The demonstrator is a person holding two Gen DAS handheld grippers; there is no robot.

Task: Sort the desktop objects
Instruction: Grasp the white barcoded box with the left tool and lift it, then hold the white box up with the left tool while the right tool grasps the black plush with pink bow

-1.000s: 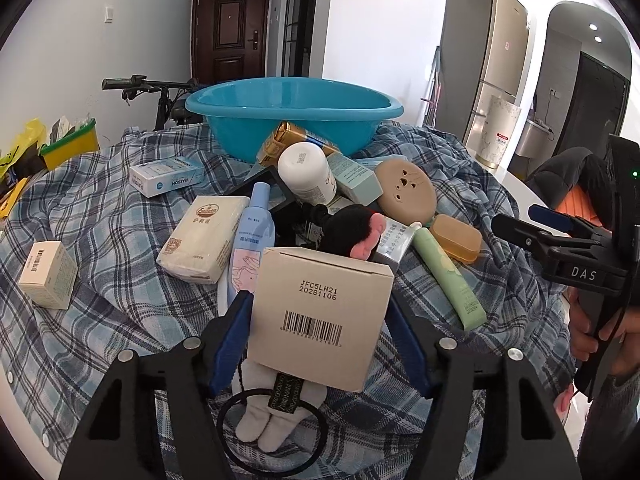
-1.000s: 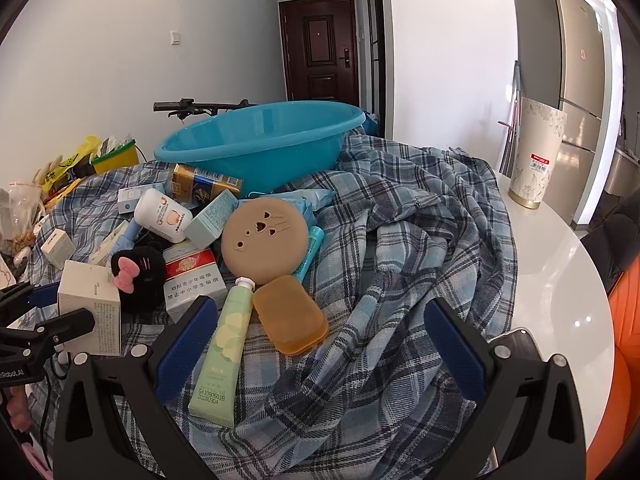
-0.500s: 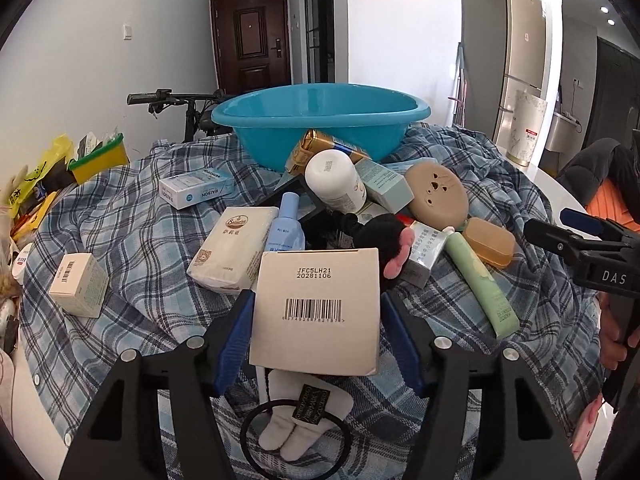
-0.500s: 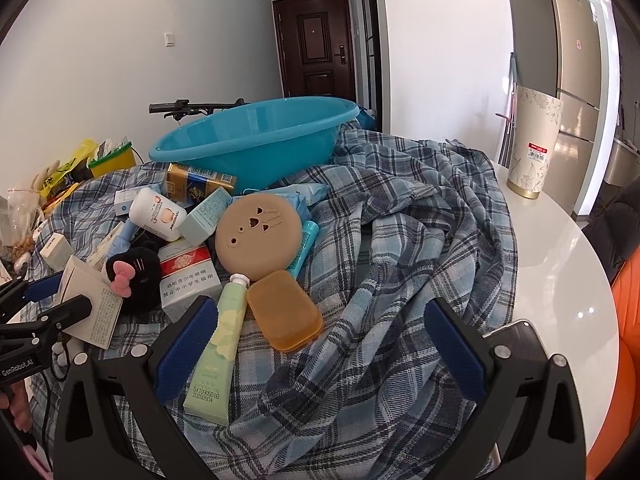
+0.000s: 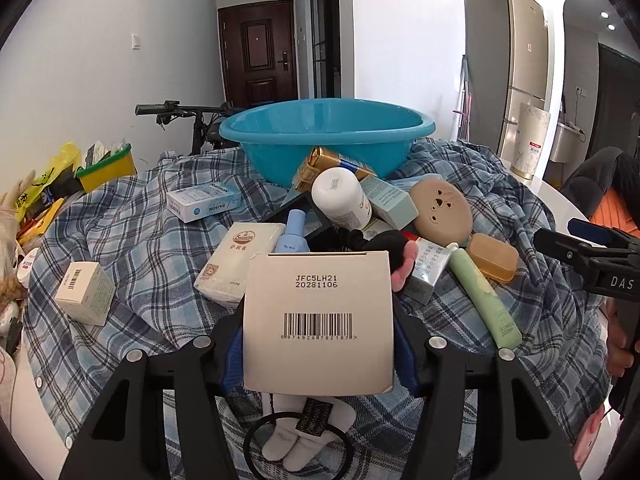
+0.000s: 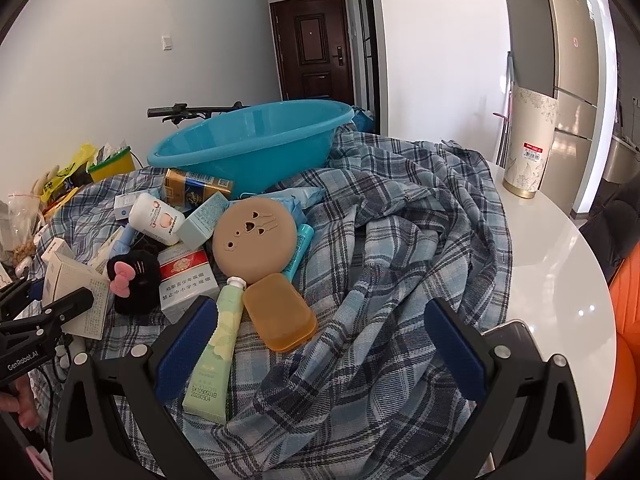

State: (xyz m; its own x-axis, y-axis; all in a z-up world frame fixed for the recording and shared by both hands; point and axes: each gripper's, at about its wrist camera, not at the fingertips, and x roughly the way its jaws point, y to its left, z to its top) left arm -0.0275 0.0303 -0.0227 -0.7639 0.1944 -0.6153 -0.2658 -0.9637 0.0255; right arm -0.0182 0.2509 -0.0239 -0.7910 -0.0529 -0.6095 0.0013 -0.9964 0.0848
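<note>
A beige carton with a barcode (image 5: 318, 320) sits between the blue pads of my left gripper (image 5: 320, 346), raised off the plaid cloth and tipped with its barcoded face towards the camera. The jaws are closing and the pads press its sides. In the right wrist view the same carton (image 6: 76, 292) hangs tilted at the far left. My right gripper (image 6: 318, 320) stands wide open over the cloth with nothing between its fingers; a green tube (image 6: 212, 356) lies by its left finger (image 6: 188, 340). A blue basin (image 5: 326, 136) stands at the back.
A heap lies before the basin: white bottle (image 5: 340, 200), round tan case (image 5: 440, 210), orange soap box (image 5: 492, 258), black plush (image 6: 136, 280), red-and-white carton (image 6: 186, 280), tissue pack (image 5: 236, 264). A small box (image 5: 86, 298) lies left. A patterned cup (image 6: 528, 144) stands on the white table (image 6: 560, 280).
The carton has come up off the cloth and tipped back towards the left camera, hiding more of the plush and the bottle behind it. The right gripper has kept still.
</note>
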